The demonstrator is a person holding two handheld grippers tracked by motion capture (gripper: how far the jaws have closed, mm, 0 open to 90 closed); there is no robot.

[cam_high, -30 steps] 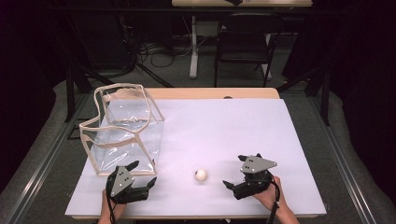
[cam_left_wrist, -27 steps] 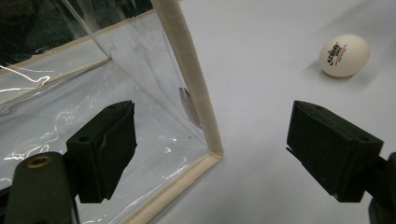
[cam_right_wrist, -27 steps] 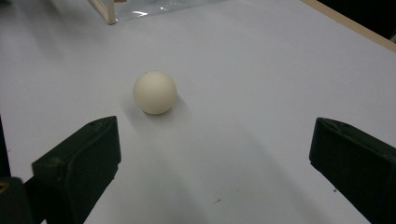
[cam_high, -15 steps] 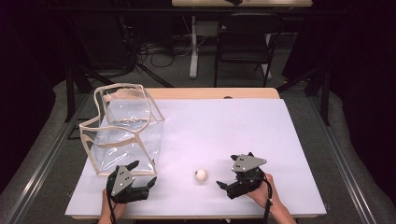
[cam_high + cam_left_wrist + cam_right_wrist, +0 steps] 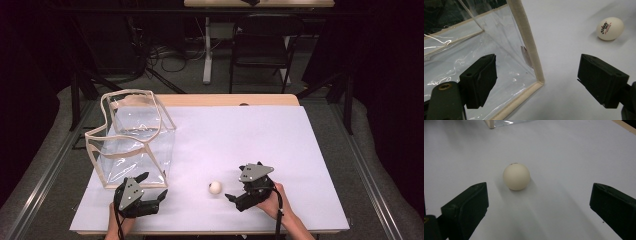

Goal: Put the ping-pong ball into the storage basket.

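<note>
A white ping-pong ball (image 5: 215,188) (image 5: 516,176) rests on the white table sheet (image 5: 250,135) near the front. My right gripper (image 5: 234,190) (image 5: 540,192) is open just right of the ball, its jaws pointing at it and spread wide, with the ball a short way ahead of them. A clear plastic bag (image 5: 132,140) with beige trim stands upright at the left, mouth open upward. My left gripper (image 5: 155,186) (image 5: 537,67) is open at the bag's front right corner (image 5: 537,80), holding nothing. The left gripper view has the ball (image 5: 610,28) at upper right, printed logo up.
The table's wooden far edge (image 5: 235,99) carries a small dark mark (image 5: 243,104). Beyond it stand a black chair (image 5: 262,47) and a desk leg (image 5: 206,50) on a dark floor with cables. White sheet stretches wide to the right and back.
My right gripper has slid left toward the ball and now sits close beside it. The left gripper, the bag and the ball have stayed put.
</note>
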